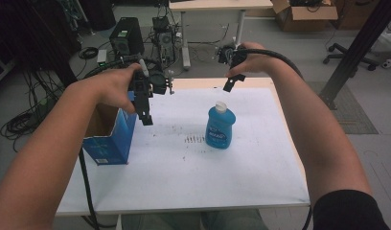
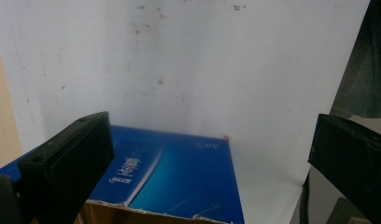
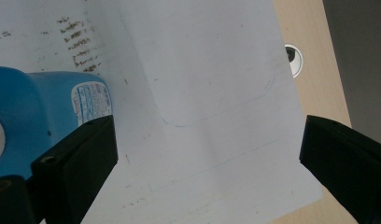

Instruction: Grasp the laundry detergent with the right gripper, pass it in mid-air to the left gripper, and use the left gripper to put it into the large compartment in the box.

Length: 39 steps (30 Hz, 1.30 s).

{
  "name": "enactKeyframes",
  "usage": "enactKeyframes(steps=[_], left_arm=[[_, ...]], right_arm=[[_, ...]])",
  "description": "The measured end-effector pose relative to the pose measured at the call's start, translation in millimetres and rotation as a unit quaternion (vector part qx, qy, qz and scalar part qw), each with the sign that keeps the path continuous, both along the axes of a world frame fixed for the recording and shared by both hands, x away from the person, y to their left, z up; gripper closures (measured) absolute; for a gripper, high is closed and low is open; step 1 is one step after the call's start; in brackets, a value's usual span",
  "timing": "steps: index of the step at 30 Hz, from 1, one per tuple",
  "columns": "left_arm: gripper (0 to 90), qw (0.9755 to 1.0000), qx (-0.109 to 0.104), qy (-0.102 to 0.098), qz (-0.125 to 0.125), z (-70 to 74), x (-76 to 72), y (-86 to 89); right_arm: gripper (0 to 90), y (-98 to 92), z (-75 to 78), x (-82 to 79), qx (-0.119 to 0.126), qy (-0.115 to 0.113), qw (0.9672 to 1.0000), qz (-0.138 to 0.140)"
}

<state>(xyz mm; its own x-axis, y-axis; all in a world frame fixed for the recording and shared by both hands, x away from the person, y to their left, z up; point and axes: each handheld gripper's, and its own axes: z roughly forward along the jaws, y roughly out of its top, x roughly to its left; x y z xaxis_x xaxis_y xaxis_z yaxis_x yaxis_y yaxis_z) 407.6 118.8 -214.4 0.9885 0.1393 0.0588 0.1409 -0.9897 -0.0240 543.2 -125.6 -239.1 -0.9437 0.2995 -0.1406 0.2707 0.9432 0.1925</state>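
White sheet-covered table [image 1: 260, 172], cluttered floor beyond. Blue bottle [image 1: 220, 125] upright at frame centre; likely light, slick plastic, best pinched at the narrower shoulder. Left gripper [image 1: 144, 103] and right gripper [image 1: 230, 80] both spread wide, empty, raised above.

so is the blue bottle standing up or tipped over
Upright: the blue bottle stands on its base on the white sheet, white cap on top.

A bottle [image 1: 220, 127] stands upright near the middle of a sheet [image 1: 193, 167] that covers the table [image 1: 275, 86]. A box [image 1: 109, 136] stands at the sheet's left edge, well apart from the bottle, its open top facing up
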Motion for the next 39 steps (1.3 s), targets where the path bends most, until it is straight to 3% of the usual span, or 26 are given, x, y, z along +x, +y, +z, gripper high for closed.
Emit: enactKeyframes(steps=[7, 13, 27, 39], left_arm=[[0.4, 1.0000, 0.002, 0.001, -0.001, -2.7, 0.0, -1.3], [0.4, 0.9999, 0.003, 0.001, -0.010, -2.6, -6.6, -4.8], [0.4, 1.0000, 0.002, 0.002, -0.005, -3.3, -10.5, -0.8], [0.4, 0.9998, 0.016, 0.005, -0.011, -9.2, -22.7, -1.7]], right_arm=[[4.2, -2.9, -4.8, 2.0, -0.012, 0.000, 0.9999, -0.004], [4.1, -3.4, -3.3, 1.1, -0.010, -0.002, 0.9999, -0.004], [4.3, -7.6, -6.5, -1.5, -0.011, 0.000, 0.9999, -0.009], [4.5, -24.2, -13.1, -6.8, -0.016, 0.000, 0.9997, -0.016]])
